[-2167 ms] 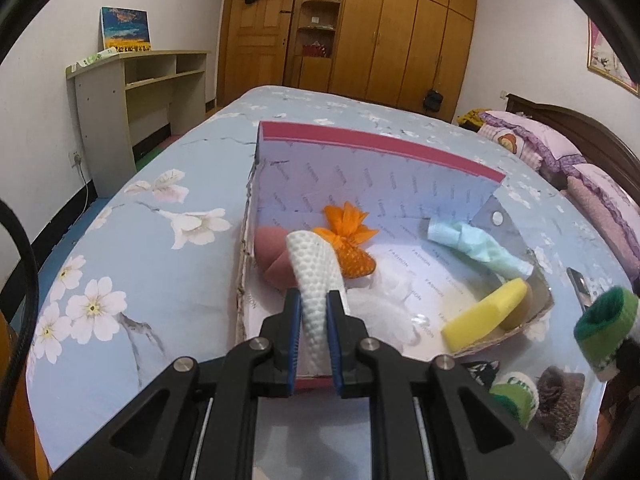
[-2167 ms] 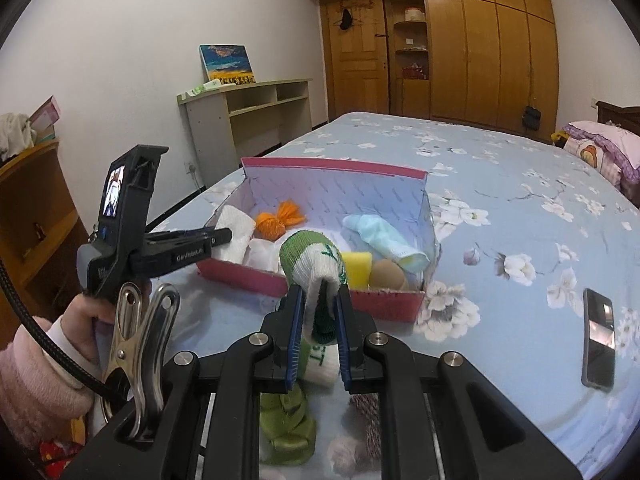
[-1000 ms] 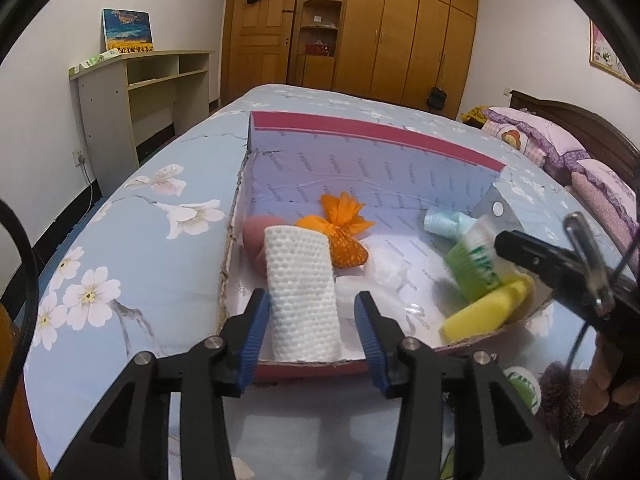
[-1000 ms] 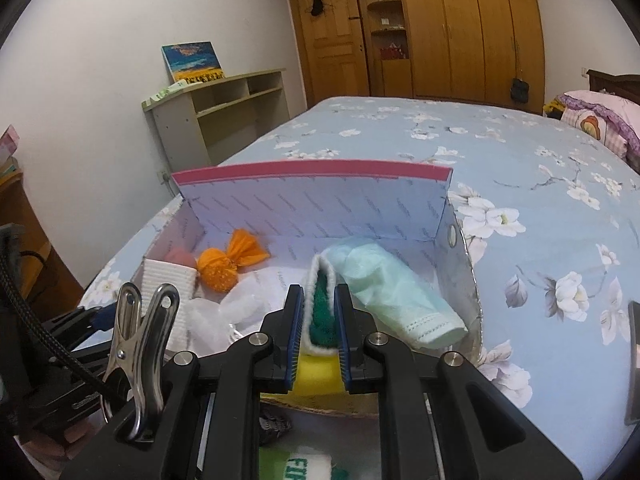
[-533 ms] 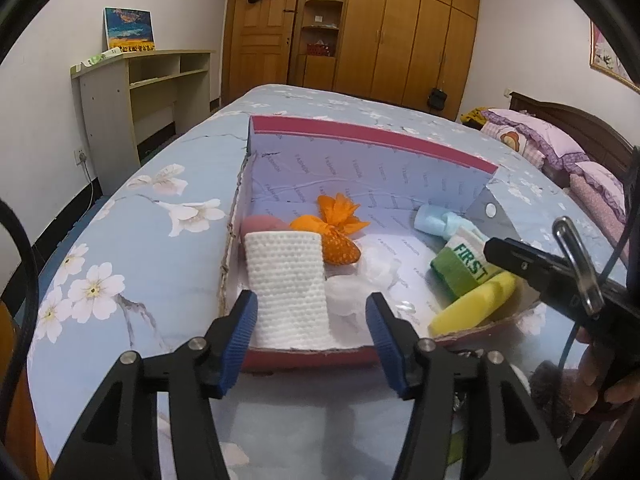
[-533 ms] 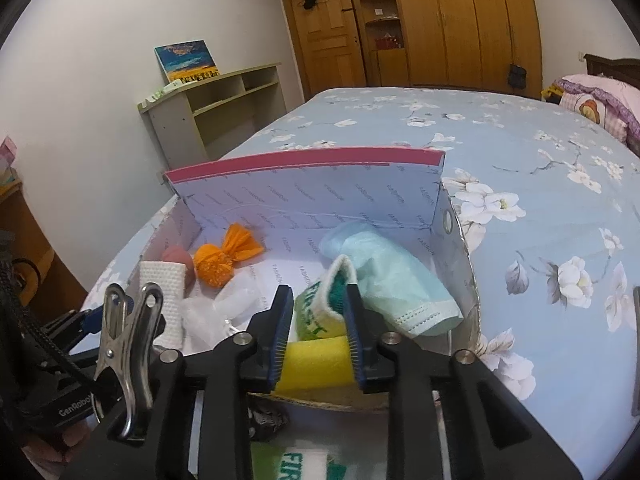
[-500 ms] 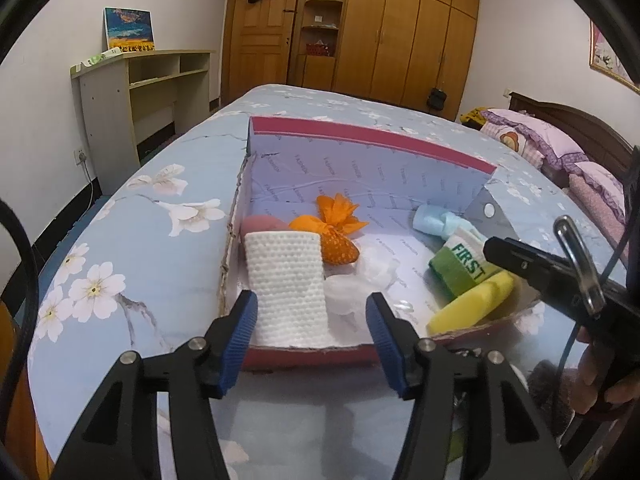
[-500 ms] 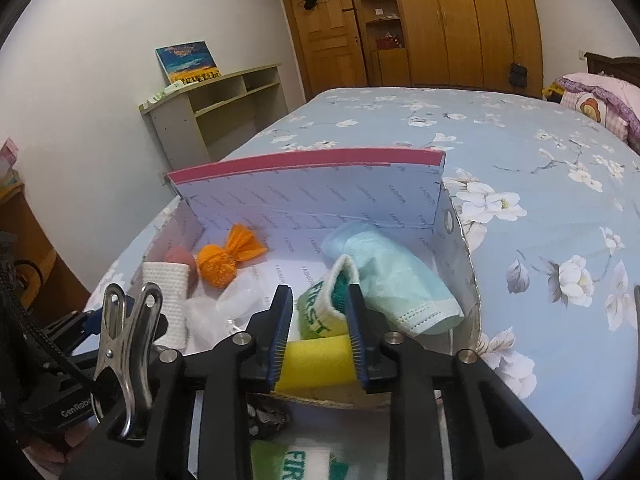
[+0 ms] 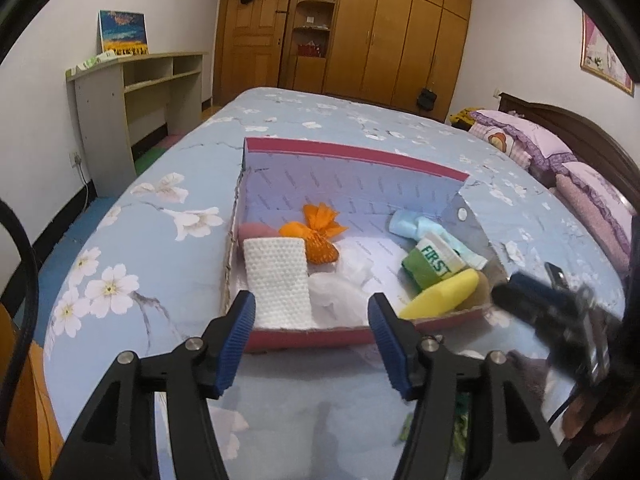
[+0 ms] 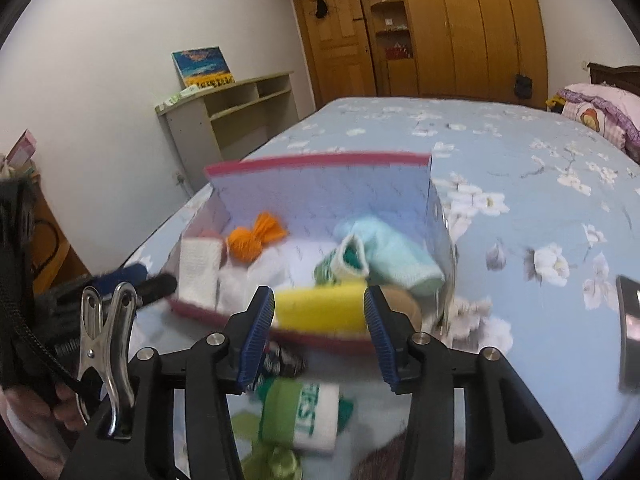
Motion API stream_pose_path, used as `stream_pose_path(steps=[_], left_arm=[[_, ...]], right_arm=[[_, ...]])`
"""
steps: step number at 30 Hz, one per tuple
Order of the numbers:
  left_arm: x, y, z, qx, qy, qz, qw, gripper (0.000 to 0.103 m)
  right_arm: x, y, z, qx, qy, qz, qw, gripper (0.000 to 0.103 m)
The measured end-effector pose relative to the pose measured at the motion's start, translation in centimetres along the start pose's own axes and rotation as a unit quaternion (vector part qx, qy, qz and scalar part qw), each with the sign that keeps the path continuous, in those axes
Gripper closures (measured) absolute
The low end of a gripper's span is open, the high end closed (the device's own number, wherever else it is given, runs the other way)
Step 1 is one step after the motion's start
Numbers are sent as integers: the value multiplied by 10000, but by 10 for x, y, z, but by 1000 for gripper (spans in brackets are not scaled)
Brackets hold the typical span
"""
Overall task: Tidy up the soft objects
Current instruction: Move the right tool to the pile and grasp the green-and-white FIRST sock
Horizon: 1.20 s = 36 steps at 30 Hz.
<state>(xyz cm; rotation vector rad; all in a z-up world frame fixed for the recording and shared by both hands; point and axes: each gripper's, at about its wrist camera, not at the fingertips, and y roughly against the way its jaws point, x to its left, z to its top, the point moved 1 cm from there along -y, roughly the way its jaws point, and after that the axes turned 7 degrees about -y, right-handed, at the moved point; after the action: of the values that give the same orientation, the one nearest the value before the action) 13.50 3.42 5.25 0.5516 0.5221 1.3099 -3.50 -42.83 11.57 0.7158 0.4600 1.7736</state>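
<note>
Both the left gripper [image 9: 311, 318] and right gripper [image 10: 319, 312] are spread and empty, between picks. Cloth [image 9: 279, 280] and sock [image 9: 432, 266] lie in the box [image 9: 352, 156]. Next, the rolled sock [image 10: 306, 416] on the bed [image 10: 520, 160] is to be grasped.

Left wrist view: box [image 9: 352, 156] sits mid-frame on the bed [image 9: 168, 240]. In the box, lower left: folded cloth [image 9: 280, 280], with a tied pouch [image 9: 318, 236] just behind it toward centre. Right side of the box: rolled sock [image 9: 432, 264] lying on a sponge [image 9: 440, 300], a mask [image 9: 416, 226] behind them. Left tongs [image 9: 312, 344] at bottom centre, just before the box's near wall; right tongs [image 9: 532, 300] at lower right.

Right wrist view: second rolled sock [image 10: 308, 412] lies on the bed at bottom centre, before the box. Phone [image 10: 628, 316] at right edge. Shelf unit [image 9: 132, 100] upper left, wardrobe [image 9: 380, 32] top centre, pillows [image 9: 560, 160] far right.
</note>
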Motion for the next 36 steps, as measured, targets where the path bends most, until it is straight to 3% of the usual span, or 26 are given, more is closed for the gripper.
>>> stream_pose_path(steps=[9, 15, 18, 26, 36], left_arm=[[-5, 14, -18, 3, 230, -163, 9996, 41], [-2, 18, -35, 40, 281, 55, 9996, 41], [1, 16, -42, 112, 321, 69, 9994, 41], [8, 7, -53, 291, 479, 78, 9984, 41], [2, 3, -54, 378, 397, 27, 9985, 41]], right_arm=[[-3, 12, -35, 214, -113, 53, 9997, 54], [2, 2, -55, 511, 76, -90, 9986, 50], [6, -5, -62, 685, 165, -95, 9975, 43], [12, -16, -72, 763, 382, -352, 9957, 43], [11, -8, -74, 665, 331, -211, 9970, 64]])
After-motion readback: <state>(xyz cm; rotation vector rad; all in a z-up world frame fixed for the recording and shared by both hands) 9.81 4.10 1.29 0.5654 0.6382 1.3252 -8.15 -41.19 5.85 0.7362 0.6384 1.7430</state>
